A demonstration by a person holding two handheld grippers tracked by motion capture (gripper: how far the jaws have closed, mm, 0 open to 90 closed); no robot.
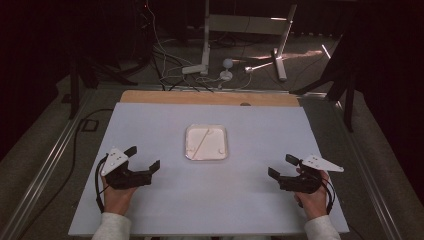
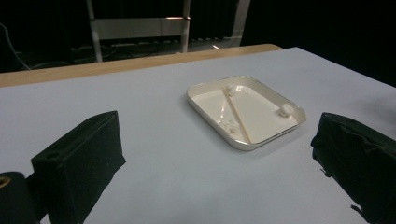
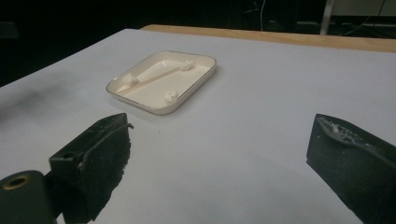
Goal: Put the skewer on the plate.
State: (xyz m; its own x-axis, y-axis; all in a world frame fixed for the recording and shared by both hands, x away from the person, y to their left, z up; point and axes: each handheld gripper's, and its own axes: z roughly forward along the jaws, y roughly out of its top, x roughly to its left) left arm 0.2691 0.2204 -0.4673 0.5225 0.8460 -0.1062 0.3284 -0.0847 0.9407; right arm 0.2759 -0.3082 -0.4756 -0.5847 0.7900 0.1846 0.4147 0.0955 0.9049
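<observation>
I see my left gripper (image 1: 145, 157) and right gripper (image 1: 280, 166) both spread wide, holding nothing, resting low over the white table (image 1: 150, 210). The cream tray (image 1: 189, 150) sits between them, farther out, untouched.

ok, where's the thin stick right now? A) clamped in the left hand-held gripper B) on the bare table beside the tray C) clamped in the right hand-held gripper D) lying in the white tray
D: the thin stick lies diagonally inside the white tray, while the left hand-held gripper and right hand-held gripper sit open and empty, apart from the tray.
</observation>
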